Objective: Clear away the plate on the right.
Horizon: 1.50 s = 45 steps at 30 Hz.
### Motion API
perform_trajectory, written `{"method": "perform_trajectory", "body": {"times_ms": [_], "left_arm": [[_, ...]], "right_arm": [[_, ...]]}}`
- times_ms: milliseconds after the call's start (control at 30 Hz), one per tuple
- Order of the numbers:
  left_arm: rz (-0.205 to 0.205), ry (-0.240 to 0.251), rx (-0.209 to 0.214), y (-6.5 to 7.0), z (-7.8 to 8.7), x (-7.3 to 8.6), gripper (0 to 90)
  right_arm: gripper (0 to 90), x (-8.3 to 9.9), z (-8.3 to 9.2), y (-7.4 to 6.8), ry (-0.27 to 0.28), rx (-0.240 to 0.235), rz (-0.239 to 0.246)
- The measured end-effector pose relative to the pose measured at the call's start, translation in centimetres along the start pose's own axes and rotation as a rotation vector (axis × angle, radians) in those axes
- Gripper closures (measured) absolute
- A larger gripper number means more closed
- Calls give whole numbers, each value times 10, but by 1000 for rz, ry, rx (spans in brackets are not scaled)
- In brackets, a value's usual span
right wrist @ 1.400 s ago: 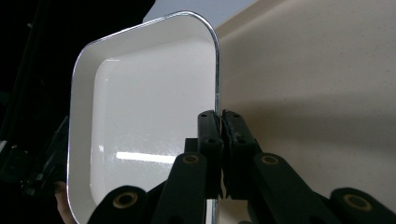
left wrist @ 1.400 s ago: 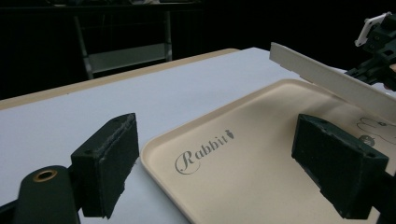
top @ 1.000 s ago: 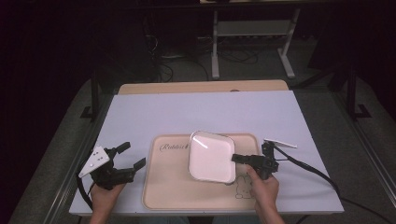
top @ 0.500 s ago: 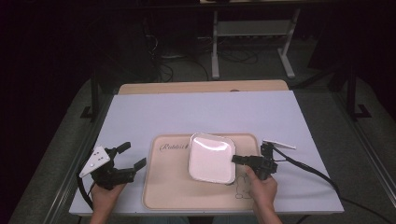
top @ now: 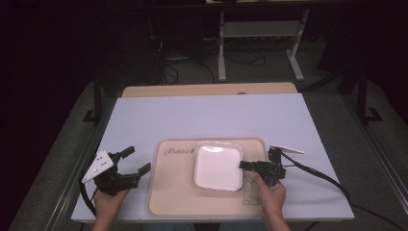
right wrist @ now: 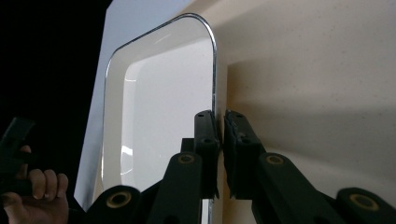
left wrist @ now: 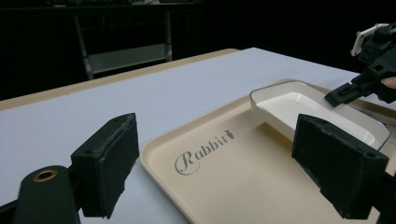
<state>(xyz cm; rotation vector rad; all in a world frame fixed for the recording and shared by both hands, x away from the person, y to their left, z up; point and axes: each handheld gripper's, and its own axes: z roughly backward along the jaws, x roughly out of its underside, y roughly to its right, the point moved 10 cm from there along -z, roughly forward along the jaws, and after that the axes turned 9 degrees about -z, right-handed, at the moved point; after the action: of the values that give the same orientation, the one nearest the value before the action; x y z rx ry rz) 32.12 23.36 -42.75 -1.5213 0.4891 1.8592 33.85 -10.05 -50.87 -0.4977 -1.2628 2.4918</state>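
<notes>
The right hand-held gripper (right wrist: 220, 122) straddles the white dish's (right wrist: 159, 107) rim — jaws just easing apart.

In the right gripper view, the white dish (right wrist: 159, 107) was cut off at the bottom edge — its near rim hidden behind the right gripper (right wrist: 219, 135). In the left gripper view, the tray (left wrist: 243, 186) ran past the lower and right edges. Pad contact with the rim — undeterminable.
</notes>
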Motion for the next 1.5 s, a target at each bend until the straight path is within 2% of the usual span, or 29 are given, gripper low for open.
{"method": "perform_trajectory", "body": {"times_ms": [100, 267, 533, 667, 800, 1000, 1200, 1500], "left_arm": [[0, 1, -1, 0, 0, 0, 143], [2, 3, -1, 0, 0, 0, 143], [1, 1, 1, 0, 0, 0, 143], [2, 3, 0, 0, 0, 0, 143], [2, 1, 2, 0, -1, 0, 143], [-1, -2, 4, 1, -2, 0, 143], [1, -3, 4, 1, -3, 0, 143], [-2, -4, 7, 2, -3, 1, 143]], "right_arm": [[824, 1, -2, 4, -2, 17, -1], [825, 2, -3, 8, 3, 21, -18], [820, 5, -3, 10, 4, 27, -15], [735, 9, 2, 10, 4, 43, 8], [738, 17, 8, 13, -5, 59, 31], [782, 24, 9, 9, -20, 26, 37], [782, 28, 8, 8, -33, 14, 33], [792, 24, 6, 4, -32, -10, 34]]}}
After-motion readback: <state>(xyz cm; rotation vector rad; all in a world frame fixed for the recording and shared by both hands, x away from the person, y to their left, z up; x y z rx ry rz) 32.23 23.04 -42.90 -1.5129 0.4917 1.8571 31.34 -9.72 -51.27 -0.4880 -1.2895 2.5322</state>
